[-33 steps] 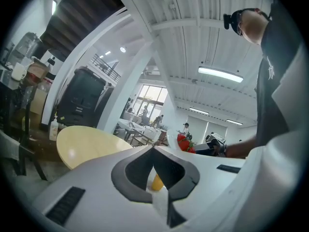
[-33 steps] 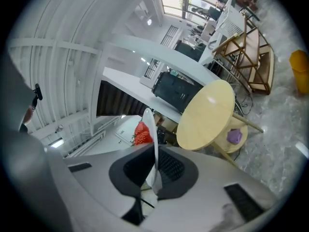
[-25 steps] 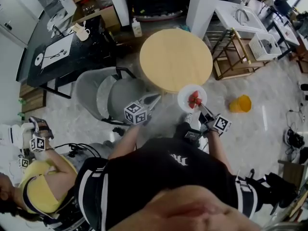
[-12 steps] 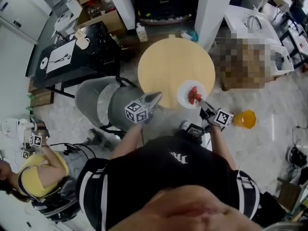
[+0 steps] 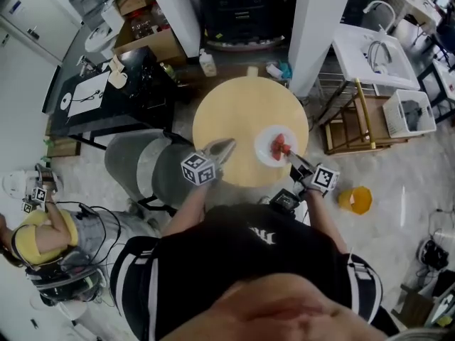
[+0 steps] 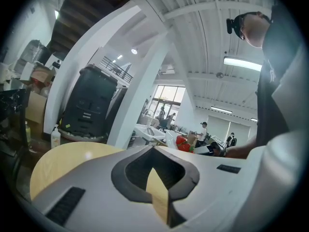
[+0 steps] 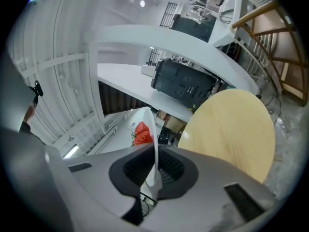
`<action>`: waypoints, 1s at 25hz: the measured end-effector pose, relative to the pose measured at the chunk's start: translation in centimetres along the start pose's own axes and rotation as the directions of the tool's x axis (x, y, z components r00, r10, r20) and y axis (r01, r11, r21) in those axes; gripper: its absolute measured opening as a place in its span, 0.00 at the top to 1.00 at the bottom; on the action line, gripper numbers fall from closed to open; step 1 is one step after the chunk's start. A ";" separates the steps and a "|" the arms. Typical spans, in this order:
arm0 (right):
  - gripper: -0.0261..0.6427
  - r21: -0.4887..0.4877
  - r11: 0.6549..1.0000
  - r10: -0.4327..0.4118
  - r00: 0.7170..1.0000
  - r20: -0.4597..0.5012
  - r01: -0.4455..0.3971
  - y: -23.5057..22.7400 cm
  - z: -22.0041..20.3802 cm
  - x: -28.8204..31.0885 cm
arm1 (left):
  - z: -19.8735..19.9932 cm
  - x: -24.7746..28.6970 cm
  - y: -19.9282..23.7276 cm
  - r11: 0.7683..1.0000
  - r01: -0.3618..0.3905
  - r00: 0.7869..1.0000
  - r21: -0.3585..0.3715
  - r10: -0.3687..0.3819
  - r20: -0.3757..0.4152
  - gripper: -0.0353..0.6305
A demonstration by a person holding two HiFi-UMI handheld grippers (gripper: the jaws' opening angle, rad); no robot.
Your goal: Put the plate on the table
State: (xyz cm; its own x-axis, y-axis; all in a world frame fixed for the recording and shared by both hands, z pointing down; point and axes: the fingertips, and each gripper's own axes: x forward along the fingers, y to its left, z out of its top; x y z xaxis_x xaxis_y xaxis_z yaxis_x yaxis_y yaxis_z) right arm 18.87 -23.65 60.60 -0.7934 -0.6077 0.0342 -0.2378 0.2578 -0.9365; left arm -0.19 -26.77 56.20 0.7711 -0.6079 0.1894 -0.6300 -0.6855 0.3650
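A white plate (image 5: 270, 148) carrying red strawberries (image 5: 279, 145) is over the right front part of the round wooden table (image 5: 238, 116); I cannot tell if it touches the top. My right gripper (image 5: 293, 159) is shut on the plate's near rim. In the right gripper view the plate (image 7: 150, 122) runs edge-on between the pads of the right gripper (image 7: 154, 148), with the strawberries (image 7: 141, 133) beyond and the table (image 7: 227, 129) to the right. My left gripper (image 5: 226, 145) hangs over the table's front edge, shut and holding nothing. In the left gripper view the left gripper (image 6: 154, 148) points across the table (image 6: 63, 161).
A grey chair (image 5: 142, 165) stands at the table's left front. An orange object (image 5: 355, 199) lies on the floor to the right. A wooden rack (image 5: 355, 123), a white sink unit (image 5: 373, 48), a black table (image 5: 106, 84) and a white pillar (image 5: 323, 20) surround it. A person (image 5: 43, 236) sits far left.
The plate with strawberries, held in the right gripper, has moved from beside the table's edge to over its top. Both grippers have come forward over the table.
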 end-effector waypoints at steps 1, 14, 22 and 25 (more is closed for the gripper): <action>0.95 -0.004 1.000 -0.006 1.000 -0.005 0.006 -0.5 0.6 -0.1 | 0.4 0.7 0.1 1.000 0.001 1.000 0.004 -0.001 0.002 0.94; 0.95 0.010 1.000 -0.012 1.000 0.021 0.012 -1.5 3.1 3.5 | 1.4 3.6 4.1 0.998 0.056 0.998 -0.012 -0.056 -0.024 0.94; 0.95 0.022 0.999 -0.047 0.998 0.037 0.047 -1.2 2.5 6.9 | 2.6 3.5 7.3 0.993 0.114 0.993 0.004 -0.114 -0.037 0.94; 0.95 0.031 0.998 -0.053 0.998 0.033 0.052 -1.1 2.3 7.9 | 2.9 3.2 8.1 0.993 0.119 0.992 0.008 -0.119 -0.036 0.94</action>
State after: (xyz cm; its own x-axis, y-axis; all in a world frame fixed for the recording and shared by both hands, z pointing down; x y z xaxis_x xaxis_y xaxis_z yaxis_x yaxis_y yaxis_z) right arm 14.12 -30.46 61.07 -0.7606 -0.6452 0.0722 -0.2615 0.2026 -0.9437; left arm -3.11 -35.47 57.11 0.8432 -0.5073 0.1777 -0.5345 -0.7560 0.3778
